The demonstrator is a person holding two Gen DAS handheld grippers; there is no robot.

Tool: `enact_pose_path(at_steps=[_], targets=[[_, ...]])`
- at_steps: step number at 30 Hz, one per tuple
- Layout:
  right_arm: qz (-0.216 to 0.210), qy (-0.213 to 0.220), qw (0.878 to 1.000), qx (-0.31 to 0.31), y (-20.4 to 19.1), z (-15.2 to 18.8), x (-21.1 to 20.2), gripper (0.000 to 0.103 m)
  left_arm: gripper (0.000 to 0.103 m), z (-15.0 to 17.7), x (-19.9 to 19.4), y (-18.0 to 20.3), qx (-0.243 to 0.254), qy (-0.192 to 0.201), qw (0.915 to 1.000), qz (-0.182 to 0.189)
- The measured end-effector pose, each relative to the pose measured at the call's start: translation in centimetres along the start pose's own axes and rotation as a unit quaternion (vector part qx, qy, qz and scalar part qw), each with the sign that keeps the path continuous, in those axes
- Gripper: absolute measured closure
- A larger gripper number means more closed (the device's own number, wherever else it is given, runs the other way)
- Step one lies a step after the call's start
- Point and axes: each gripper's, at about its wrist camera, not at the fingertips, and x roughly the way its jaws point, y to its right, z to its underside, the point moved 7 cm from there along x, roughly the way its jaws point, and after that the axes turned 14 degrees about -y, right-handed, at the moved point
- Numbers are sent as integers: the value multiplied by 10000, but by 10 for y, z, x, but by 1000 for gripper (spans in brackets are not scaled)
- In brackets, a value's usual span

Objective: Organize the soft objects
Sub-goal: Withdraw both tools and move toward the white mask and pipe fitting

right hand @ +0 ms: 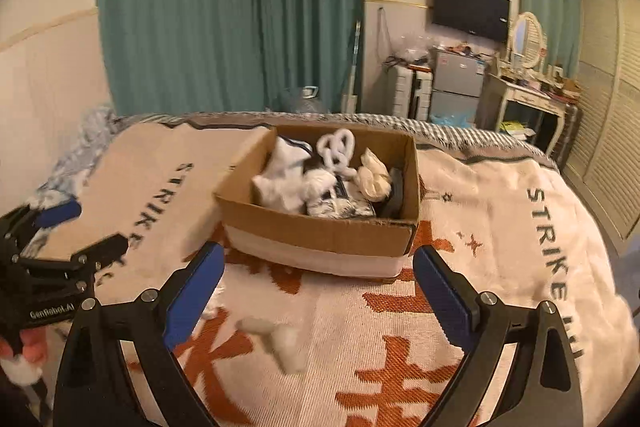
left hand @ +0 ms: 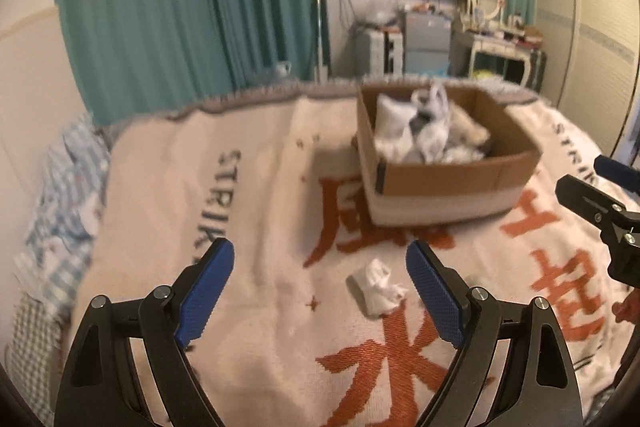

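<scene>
A small white soft item (left hand: 376, 285) lies on the blanket between my left gripper's (left hand: 320, 267) open blue fingers; it also shows blurred in the right wrist view (right hand: 276, 341). A cardboard box (left hand: 452, 175) holding several white and cream soft things stands farther back on the bed; it also shows in the right wrist view (right hand: 320, 231). My right gripper (right hand: 320, 271) is open and empty, just in front of the box. The other gripper shows at the right edge of the left view (left hand: 600, 203) and at the left edge of the right view (right hand: 52, 251).
The bed is covered by a cream blanket (left hand: 248, 187) with orange characters. A blue checked cloth (left hand: 68, 195) lies at the left edge. Teal curtains (right hand: 232, 11), a small fridge (right hand: 456, 87), a dressing table (right hand: 528, 99) and a wardrobe (right hand: 608, 99) stand beyond the bed.
</scene>
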Motion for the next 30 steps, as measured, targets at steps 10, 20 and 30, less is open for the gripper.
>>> enact_pose_path(at_steps=[10, 20, 30], targets=[[-460, -1176, 9920, -49, -8, 59, 109, 7, 14, 25, 71, 6, 188, -330, 9986, 358], [-370, -1343, 9892, -454, -31, 79, 142, 36, 14, 34, 99, 4, 99, -885, 9949, 473], [-573, -1163, 9915, -136, -21, 73, 129, 74, 15, 50, 106, 40, 774, -1152, 9881, 670]])
